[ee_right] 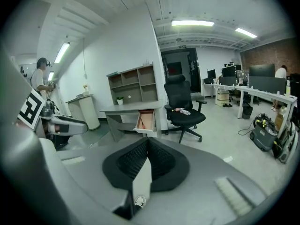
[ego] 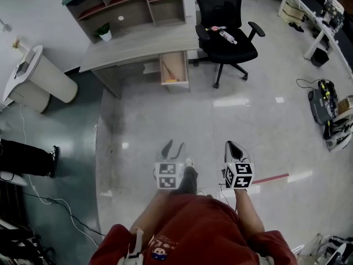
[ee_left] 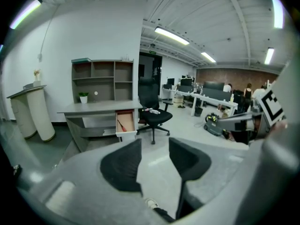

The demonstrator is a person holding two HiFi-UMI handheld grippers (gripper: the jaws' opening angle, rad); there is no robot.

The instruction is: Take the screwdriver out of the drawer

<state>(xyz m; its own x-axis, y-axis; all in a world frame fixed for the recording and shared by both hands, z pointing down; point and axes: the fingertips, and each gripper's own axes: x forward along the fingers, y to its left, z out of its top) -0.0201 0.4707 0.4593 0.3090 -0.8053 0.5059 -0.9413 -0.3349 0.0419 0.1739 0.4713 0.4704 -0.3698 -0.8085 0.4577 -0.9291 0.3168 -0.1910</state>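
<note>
Your left gripper [ego: 174, 146] is hanging wide and empty, right gripper [ego: 233, 144] pinching shut; glossy floor [ego: 220, 120] is lying open toward the boxy drawer [ego: 175, 85].

The drawer [ego: 175, 85] stands pulled fully open from under the right end of a grey surface [ego: 138, 43], its white front panel facing into the room and its pale, peach-toned interior exposed. It is the only 1 open. Inside lies the screwdriver [ego: 167, 73], a slim tool with a red handle and a thin dark shaft, flat on the drawer's bottom and angled diagonally along the left side. In the left gripper view the drawer [ee_left: 126, 134] shows the screwdriver [ee_left: 121, 125] as a red streak; in the right gripper view the drawer [ee_right: 146, 130] shows the screwdriver [ee_right: 142, 123] only faintly.
</note>
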